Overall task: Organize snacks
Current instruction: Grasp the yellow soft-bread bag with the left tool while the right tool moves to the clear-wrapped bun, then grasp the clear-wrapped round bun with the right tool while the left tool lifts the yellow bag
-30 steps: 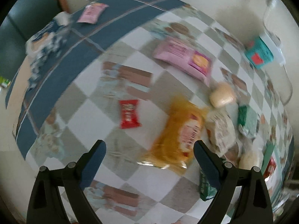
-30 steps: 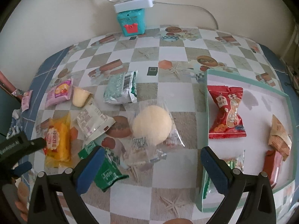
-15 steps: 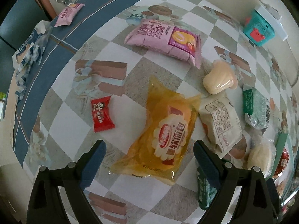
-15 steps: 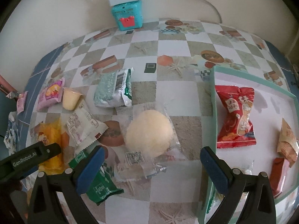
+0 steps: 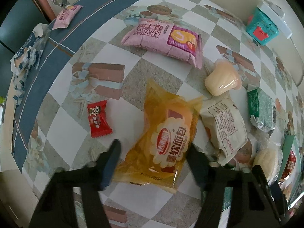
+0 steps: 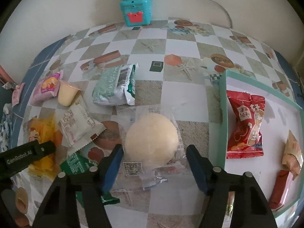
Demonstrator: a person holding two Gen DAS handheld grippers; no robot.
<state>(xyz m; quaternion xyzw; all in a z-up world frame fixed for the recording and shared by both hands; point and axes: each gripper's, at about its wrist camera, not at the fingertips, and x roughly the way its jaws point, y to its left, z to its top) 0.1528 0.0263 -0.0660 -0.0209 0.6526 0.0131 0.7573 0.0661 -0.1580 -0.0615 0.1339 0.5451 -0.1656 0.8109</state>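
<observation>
We judge the yellow bread pack (image 5: pixel 165 142) light, soft and slippery in its film, best pinched across its puffy middle, not the thin crimped ends. It lies on the checked tablecloth (image 5: pixel 133 72) between the left gripper (image 5: pixel 153 159) fingers, whose jaws have just been closing around it without clearly pressing. The right gripper (image 6: pixel 153 163) likewise has been closing around the round bun in clear wrap (image 6: pixel 152 138), beside the tray (image 6: pixel 223 102).
</observation>
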